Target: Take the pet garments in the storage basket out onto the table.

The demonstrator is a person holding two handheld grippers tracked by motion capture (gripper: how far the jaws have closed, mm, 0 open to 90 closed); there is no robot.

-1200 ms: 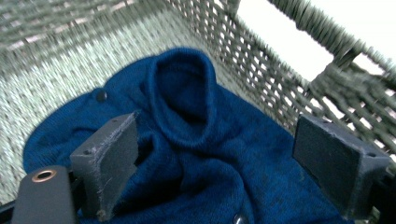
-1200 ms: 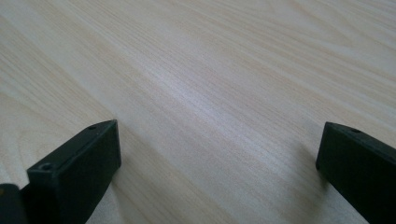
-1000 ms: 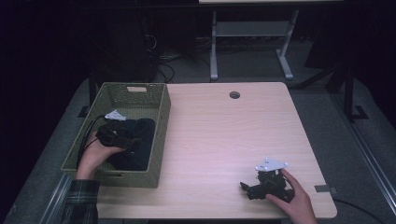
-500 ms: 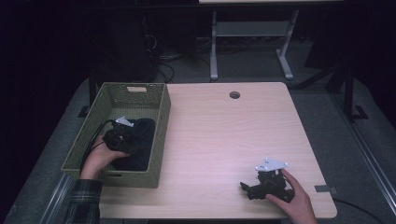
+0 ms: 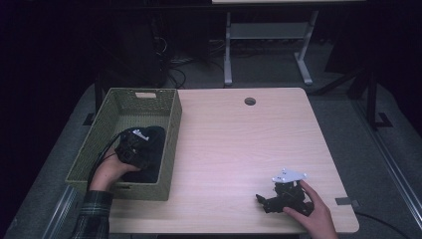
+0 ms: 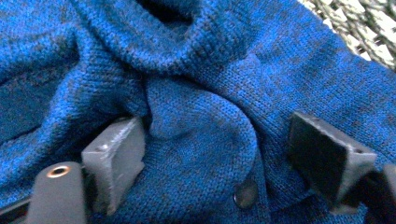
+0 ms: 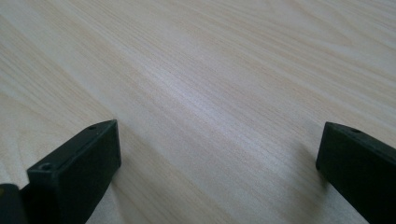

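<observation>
While the right hand-held gripper [image 5: 271, 201] rests spread on the bench [image 5: 239, 144], the left hand-held gripper [image 6: 215, 154], jaws parted, straddles a fold of blue sweater [image 6: 201, 102] in the basket [image 5: 169, 144].

You will find nothing to read here: no lettering, label, brand, number or sign stands on the woven basket [image 5: 171, 130], on the blue knit garment [image 6: 196, 116] lying inside that basket, or on the wooden table [image 5: 239, 149] beside it.

light wood table [image 5: 239, 149] w/ cable hole [image 5: 250, 101]; grey desk frame [image 5: 263, 40] behind, on floor.
</observation>
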